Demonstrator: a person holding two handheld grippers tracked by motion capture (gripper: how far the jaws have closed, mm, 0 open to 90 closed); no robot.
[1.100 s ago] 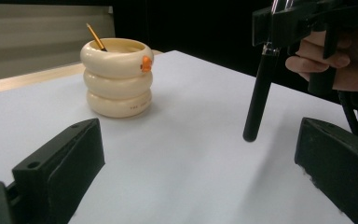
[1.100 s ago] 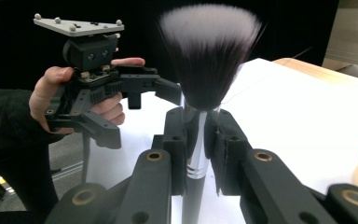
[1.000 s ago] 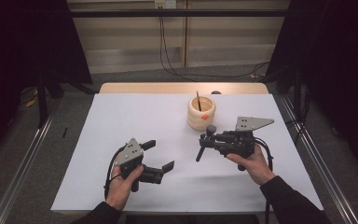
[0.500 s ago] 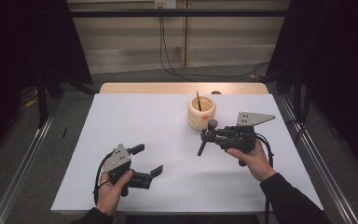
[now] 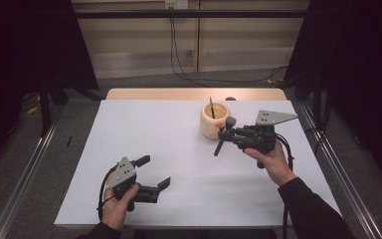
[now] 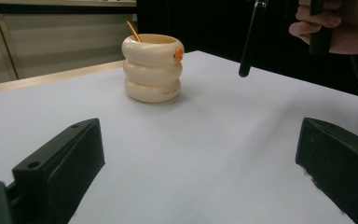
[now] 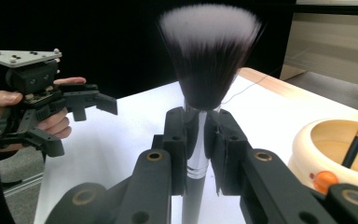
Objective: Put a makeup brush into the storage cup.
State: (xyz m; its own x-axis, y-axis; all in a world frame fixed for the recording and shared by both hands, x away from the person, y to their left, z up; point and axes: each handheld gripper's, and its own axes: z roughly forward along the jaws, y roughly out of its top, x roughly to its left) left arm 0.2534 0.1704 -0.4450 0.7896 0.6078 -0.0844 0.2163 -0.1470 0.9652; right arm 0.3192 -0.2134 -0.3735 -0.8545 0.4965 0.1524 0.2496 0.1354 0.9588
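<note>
Right tongs [image 5: 227, 134] were seen clamped on makeup brush [image 5: 224, 135], handle tilted down | cream holder [image 5: 214, 120] just beyond, nearer | left tongs [image 5: 154, 172] held open, empty, well apart.

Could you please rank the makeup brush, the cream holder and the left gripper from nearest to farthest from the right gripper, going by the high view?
1. The makeup brush, clamped in the right gripper, handle hanging down.
2. The cream holder, just beyond the right gripper, toward the table's far edge.
3. The left gripper, open, across the table at the near left.
</note>
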